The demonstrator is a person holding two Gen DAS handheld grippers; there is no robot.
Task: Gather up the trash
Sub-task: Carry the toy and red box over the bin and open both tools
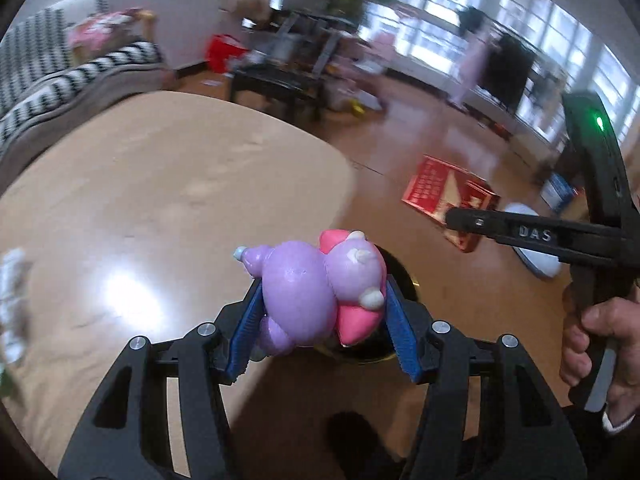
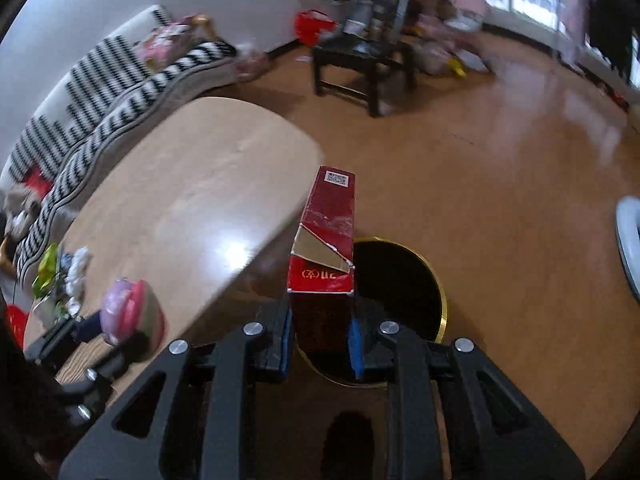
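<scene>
L wrist view: left tool [image 1: 322, 320] was clamped on a purple-and-pink plush toy [image 1: 316, 300], blue pads [image 1: 246, 332] pressing both sides, toy lying sideways w/ its pink bow up. It sat over the edge of the tan counter [image 1: 160, 184], w/ a dark round bin [image 1: 394, 280] partly hidden right behind it on the wood floor [image 1: 420, 136]. Right tool [image 1: 460, 218] reached in from the R side, held by a hand [image 1: 596, 344], tips over a red box [image 1: 448, 196]. R wrist view: right tool [image 2: 322, 340] was shut on the red box [image 2: 326, 248], upright between the pads, torn patch showing. Gold-rimmed bin [image 2: 400, 280] was on the floor just behind/below the box, beside the counter [image 2: 192, 192]. Toy [image 2: 128, 312] showed blurred at far L in the left tool.
</scene>
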